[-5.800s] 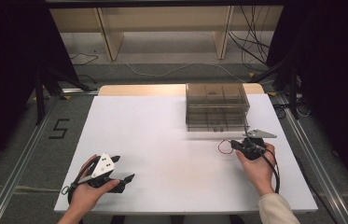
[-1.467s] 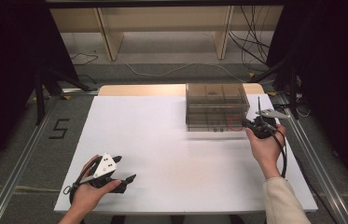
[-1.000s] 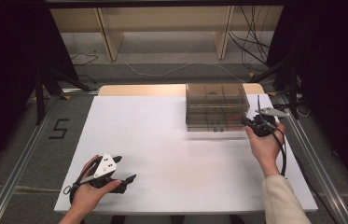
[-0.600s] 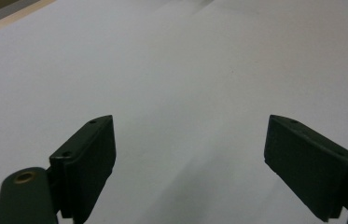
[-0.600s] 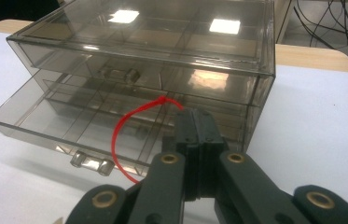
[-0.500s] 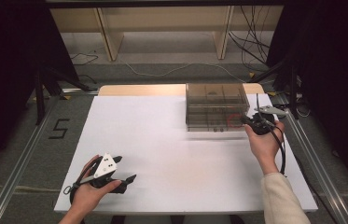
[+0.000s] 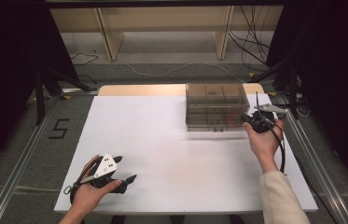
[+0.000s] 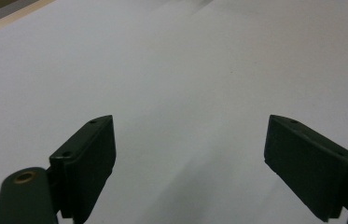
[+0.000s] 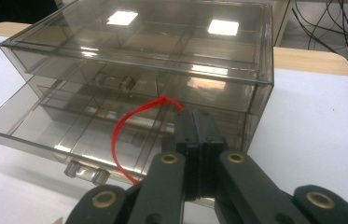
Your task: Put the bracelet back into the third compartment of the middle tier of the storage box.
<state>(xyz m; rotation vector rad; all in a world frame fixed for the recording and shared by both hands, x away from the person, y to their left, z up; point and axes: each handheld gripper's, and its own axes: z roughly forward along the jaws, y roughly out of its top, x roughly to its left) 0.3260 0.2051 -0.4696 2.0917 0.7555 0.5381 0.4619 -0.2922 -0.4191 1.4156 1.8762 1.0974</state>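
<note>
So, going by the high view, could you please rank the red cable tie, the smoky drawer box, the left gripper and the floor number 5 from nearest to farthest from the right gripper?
Measured from the right gripper:
1. Red cable tie, pinched at its jaws.
2. Smoky drawer box, just beside it on its left.
3. Left gripper, at the near left of the table.
4. Floor number 5, beyond the table's left edge.

The table (image 7: 171, 140) has a white top, with a strip of pale wood showing along its far edge (the white sheet stops just short of it). On the far right part of the top stands a smoky transparent drawer box (image 7: 216, 106), its lower drawer (image 9: 59, 128) pulled partway out. The left gripper (image 7: 115, 171) rests on the near left corner, well apart from the box.
</note>
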